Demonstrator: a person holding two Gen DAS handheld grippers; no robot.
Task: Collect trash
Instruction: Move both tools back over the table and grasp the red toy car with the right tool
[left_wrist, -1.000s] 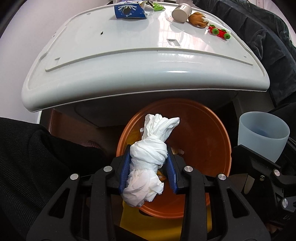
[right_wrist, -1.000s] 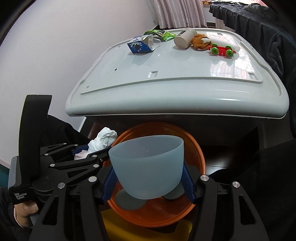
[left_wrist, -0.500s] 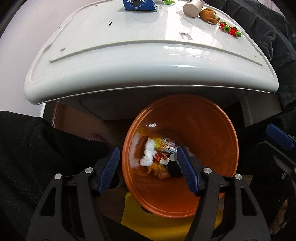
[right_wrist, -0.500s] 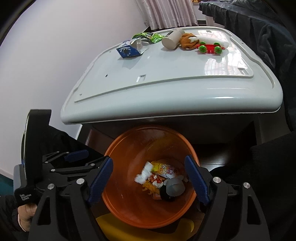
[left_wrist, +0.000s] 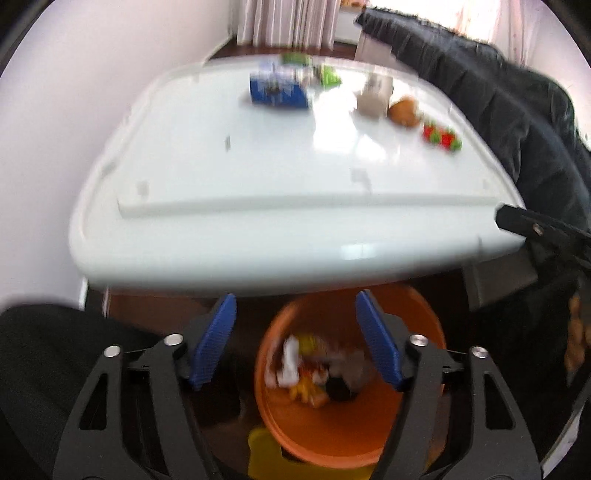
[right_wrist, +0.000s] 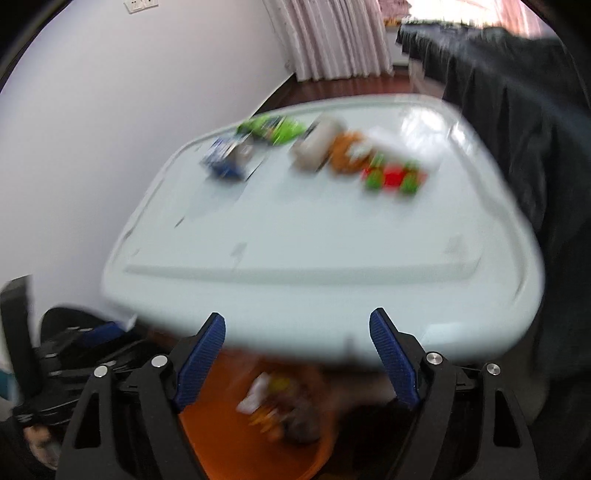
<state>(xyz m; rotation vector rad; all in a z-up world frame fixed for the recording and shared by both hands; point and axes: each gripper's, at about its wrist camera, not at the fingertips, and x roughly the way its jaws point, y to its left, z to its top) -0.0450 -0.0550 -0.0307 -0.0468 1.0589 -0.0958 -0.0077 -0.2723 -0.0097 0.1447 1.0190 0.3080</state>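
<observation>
The orange bin (left_wrist: 417, 325) stands below the white table's front edge and holds mixed trash (left_wrist: 314, 369); it also shows in the right wrist view (right_wrist: 229, 435). My left gripper (left_wrist: 295, 343) is open and empty above the bin. My right gripper (right_wrist: 297, 360) is open and empty at the table's front edge. On the far side of the table (left_wrist: 280, 177) lie a blue carton (left_wrist: 277, 88), a green wrapper (right_wrist: 273, 127), a white cup on its side (right_wrist: 314, 147), a brown item (right_wrist: 347, 151) and a red-green toy car (right_wrist: 393, 177). Both views are blurred.
A dark cloth-covered piece of furniture (left_wrist: 498, 99) runs along the table's right side. A white wall (right_wrist: 110, 110) is on the left, curtains (right_wrist: 332, 37) at the back. A yellow object (left_wrist: 266, 454) lies under the bin. The other gripper's black body (right_wrist: 55, 354) shows at lower left.
One second ago my left gripper held a white wad and my right a translucent cup; both were let go into the bin. Both open grippers have since lifted and tilted up toward the tabletop.
</observation>
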